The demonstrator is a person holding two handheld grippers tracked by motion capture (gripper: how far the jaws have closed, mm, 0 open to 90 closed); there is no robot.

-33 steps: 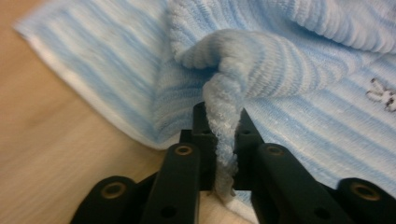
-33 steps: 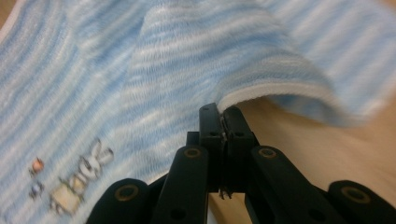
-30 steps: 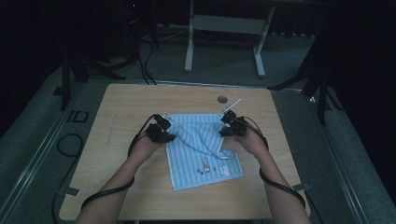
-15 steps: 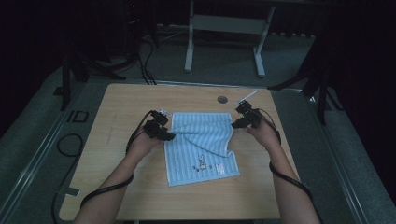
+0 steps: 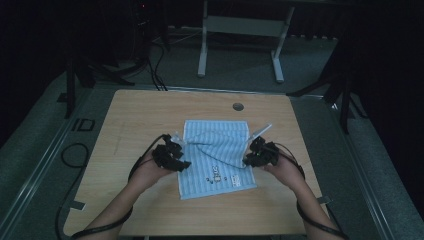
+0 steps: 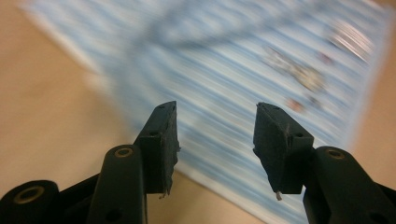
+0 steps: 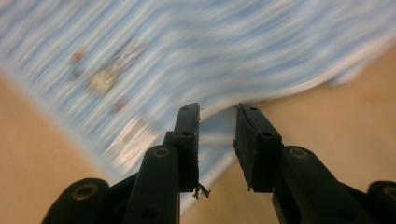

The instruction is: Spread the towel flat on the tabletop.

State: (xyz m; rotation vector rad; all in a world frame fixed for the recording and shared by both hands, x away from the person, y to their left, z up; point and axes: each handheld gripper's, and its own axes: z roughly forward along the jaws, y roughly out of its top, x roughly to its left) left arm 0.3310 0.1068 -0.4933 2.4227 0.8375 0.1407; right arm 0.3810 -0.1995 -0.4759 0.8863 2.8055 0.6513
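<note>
On the wooden table in front of me lies a blue-and-white striped towel, roughly at the middle of the tabletop, with one corner folded over itself so a triangular flap crosses the upper half. My left gripper sits at the towel's left edge, and in the left gripper view its jaws stand wide apart with nothing between them — the striped cloth lies beyond and below the tips, blurred. My right gripper is at the towel's right edge, by the tip of the folded flap. In the right gripper view the jaws stand at a narrow gap, and a strip of the towel's edge shows in that gap, though I cannot tell whether the pads press on it.

Near the towel's lower right there is a small printed motif and a pale label — the marks are too small and blurred to read, in all views. A round hole sits in the tabletop beyond the towel's far edge. Cables trail from both grippers back along my forearms.
</note>
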